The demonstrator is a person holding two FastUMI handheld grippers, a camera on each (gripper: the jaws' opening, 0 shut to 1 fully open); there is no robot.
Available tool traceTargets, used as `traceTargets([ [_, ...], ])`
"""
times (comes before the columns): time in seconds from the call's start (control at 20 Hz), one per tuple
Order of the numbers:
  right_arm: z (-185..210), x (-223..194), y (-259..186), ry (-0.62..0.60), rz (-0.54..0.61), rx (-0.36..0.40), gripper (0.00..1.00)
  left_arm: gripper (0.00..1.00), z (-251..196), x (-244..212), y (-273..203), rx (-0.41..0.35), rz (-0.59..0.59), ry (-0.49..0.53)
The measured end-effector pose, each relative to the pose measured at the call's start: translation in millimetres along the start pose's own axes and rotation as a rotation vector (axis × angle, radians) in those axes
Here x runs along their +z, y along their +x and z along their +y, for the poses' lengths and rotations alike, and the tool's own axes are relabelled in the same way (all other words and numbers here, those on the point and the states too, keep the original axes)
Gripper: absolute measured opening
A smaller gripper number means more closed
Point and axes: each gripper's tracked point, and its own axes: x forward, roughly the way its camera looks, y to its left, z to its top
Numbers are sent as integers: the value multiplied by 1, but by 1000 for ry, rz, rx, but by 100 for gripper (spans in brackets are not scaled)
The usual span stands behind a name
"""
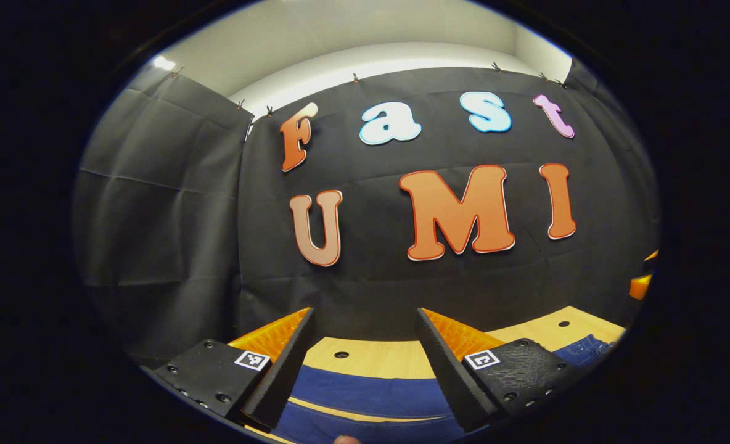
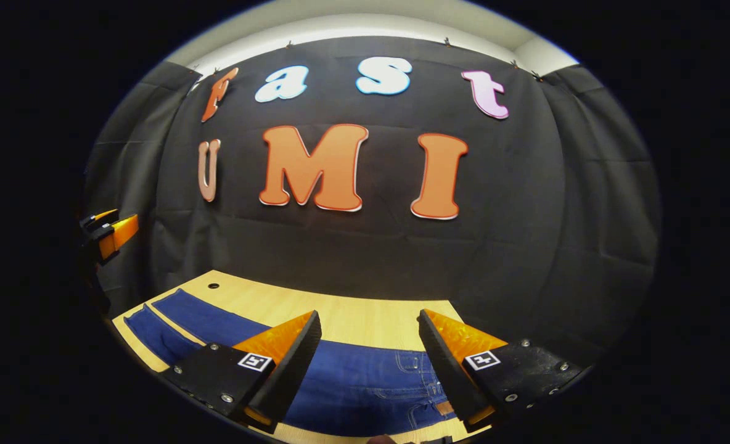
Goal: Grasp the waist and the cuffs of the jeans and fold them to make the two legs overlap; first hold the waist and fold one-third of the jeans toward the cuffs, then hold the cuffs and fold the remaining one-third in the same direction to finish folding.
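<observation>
Dark blue jeans (image 2: 365,382) lie flat on the wooden table (image 2: 365,314). In the right gripper view the waist end with a stitched pocket lies below and between the fingers, and both legs run off to the left (image 2: 174,324). My right gripper (image 2: 370,317) hovers open above the waist, holding nothing. In the left gripper view the two legs (image 1: 365,388) lie side by side with a strip of table between them. My left gripper (image 1: 365,317) is open above them, with nothing between its fingers.
The table (image 1: 371,357) has small round holes (image 1: 341,354) and ends at the black cloth wall behind it. The left gripper (image 2: 109,234) shows at the far left of the right gripper view. The right gripper (image 1: 640,285) shows at the left gripper view's right edge.
</observation>
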Motion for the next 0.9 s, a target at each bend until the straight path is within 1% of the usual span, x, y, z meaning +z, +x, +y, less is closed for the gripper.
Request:
traceTargets([
  [0.15, -13, -12, 5, -22, 32, -60, 98, 99, 12, -20, 10, 1, 52, 27],
  [0.2, -12, -16, 6, -15, 44, -65, 98, 100, 14, -26, 13, -7, 63, 31],
  [0.45, -13, -41, 11, 14, 133, -101, 98, 100, 43, -65, 24, -16, 161, 27],
  [0.55, -18, -54, 14, 27, 176, -125, 98, 99, 57, -83, 26, -13, 214, 22],
  [0.8, -25, -89, 11, 116, 307, -160, 98, 99, 92, -124, 27, 10, 326, -10],
  [0.85, -28, -98, 10, 138, 336, -174, 98, 100, 98, -134, 28, 15, 350, -21],
  [0.9, -30, -106, 12, 162, 361, -185, 98, 99, 104, -143, 29, 20, 380, -36],
])
